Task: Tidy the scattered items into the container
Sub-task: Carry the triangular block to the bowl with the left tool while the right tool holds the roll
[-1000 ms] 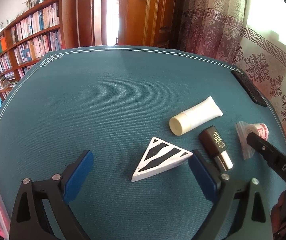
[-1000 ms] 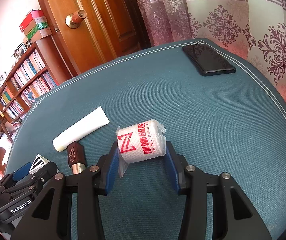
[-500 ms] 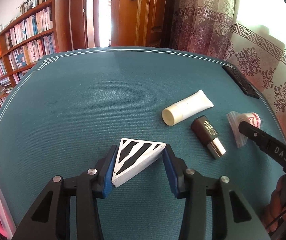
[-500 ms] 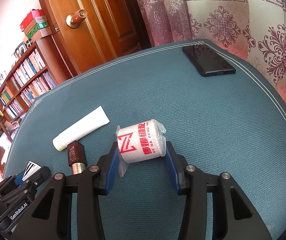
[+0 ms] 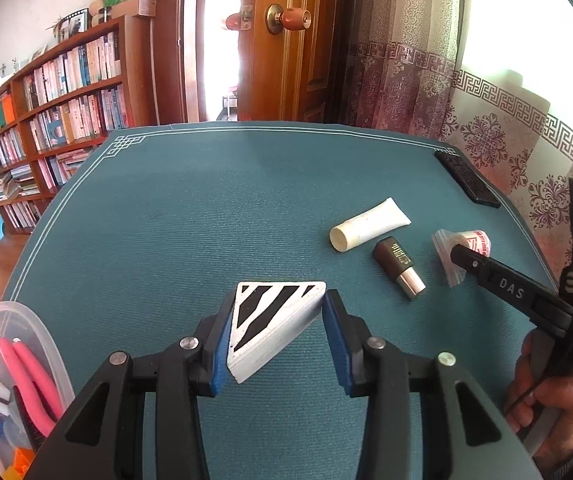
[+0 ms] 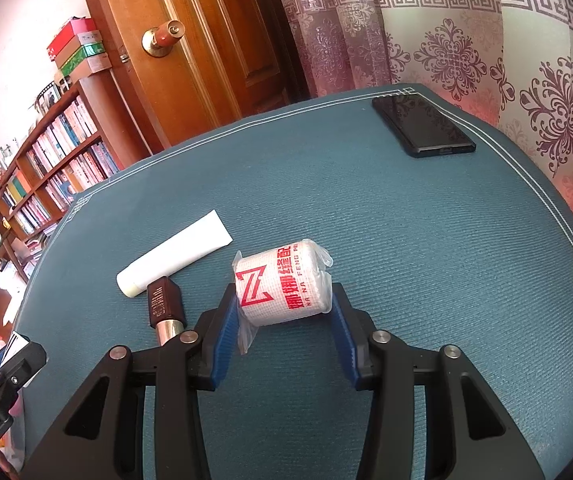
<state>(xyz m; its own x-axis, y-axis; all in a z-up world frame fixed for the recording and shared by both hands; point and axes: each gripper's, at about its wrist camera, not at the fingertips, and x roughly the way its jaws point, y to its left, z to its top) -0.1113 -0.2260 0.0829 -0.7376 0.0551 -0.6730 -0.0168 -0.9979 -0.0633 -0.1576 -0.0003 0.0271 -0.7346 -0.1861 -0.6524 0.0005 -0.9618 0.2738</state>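
My left gripper (image 5: 276, 312) is shut on a black-and-white striped triangular block (image 5: 270, 320), held just above the teal table mat (image 5: 206, 208). A clear plastic container (image 5: 42, 336) holding pink-handled pliers and small items sits at the lower left. My right gripper (image 6: 282, 300) is shut on a white wrapped roll with red print (image 6: 282, 286) that rests on the mat. A white tube (image 6: 174, 254) and a brown bottle with a silver end (image 6: 165, 304) lie left of the roll. In the left wrist view they are the tube (image 5: 368, 226), bottle (image 5: 398, 266) and roll (image 5: 470, 242).
A black phone (image 6: 422, 126) lies near the mat's far right edge. A person's hand (image 5: 554, 404) holds the right gripper's handle. Beyond the table stand a bookshelf (image 5: 54, 112), a wooden door (image 5: 286, 60) and patterned curtains (image 6: 466, 52).
The left gripper went from open around the striped block to shut on it, then lifted it and swung left, bringing the container into view. The right gripper stayed still on the roll.
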